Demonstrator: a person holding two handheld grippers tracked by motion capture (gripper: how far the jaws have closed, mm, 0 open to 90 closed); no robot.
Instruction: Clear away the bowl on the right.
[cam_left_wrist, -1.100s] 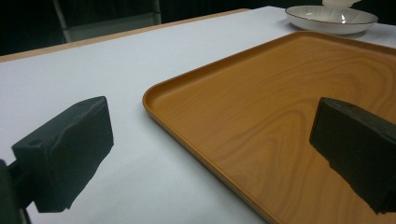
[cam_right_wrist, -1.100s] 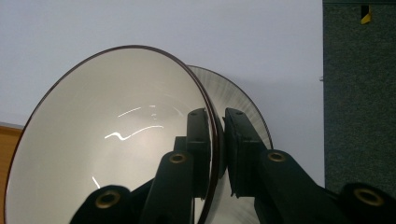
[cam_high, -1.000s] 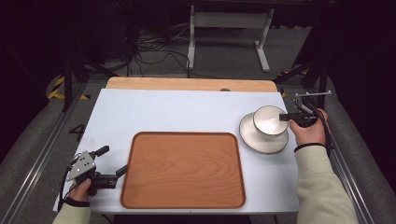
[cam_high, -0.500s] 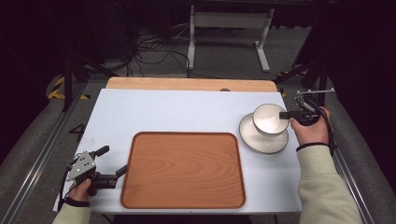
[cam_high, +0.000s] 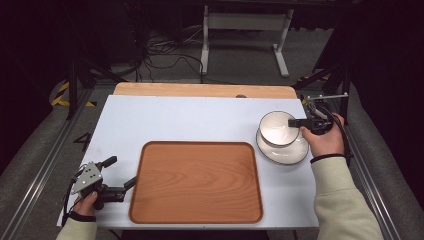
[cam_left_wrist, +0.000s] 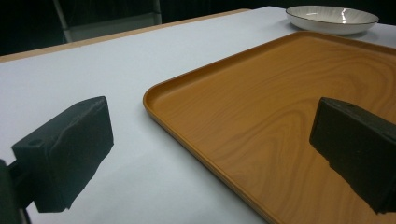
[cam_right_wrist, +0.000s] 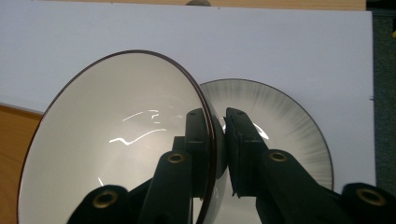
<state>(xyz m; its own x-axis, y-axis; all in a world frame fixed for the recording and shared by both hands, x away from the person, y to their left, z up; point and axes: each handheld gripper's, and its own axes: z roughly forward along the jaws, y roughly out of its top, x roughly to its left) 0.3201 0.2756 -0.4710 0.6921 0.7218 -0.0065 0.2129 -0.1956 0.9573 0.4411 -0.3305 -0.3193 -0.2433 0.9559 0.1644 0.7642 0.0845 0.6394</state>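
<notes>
At the near left corner of the white table (cam_high: 190, 120), the left gripper (cam_high: 121, 173) rests low in the person's left hand (cam_high: 89, 204), its black jaws spread wide with nothing between them. In the left gripper view one jaw stands over bare tabletop and the other over the near edge of the wooden tray (cam_left_wrist: 289, 116), whose raised rim runs between them.

The tray (cam_high: 196, 182) lies flat at the middle of the table's near half, with nothing on it.

To its right, a white bowl (cam_high: 276, 128) with a dark rim is pinched at its right-hand edge by the right gripper (cam_high: 292, 123), held in the person's right hand (cam_high: 324, 141). In the right gripper view the jaws are clamped on the bowl's wall (cam_right_wrist: 121, 140), one pad inside the rim and one outside. The bowl is tilted and sits above a shallow plate (cam_high: 285, 149) with fine grey radial lines, which lies on the table just beside the tray's far right corner.
</notes>
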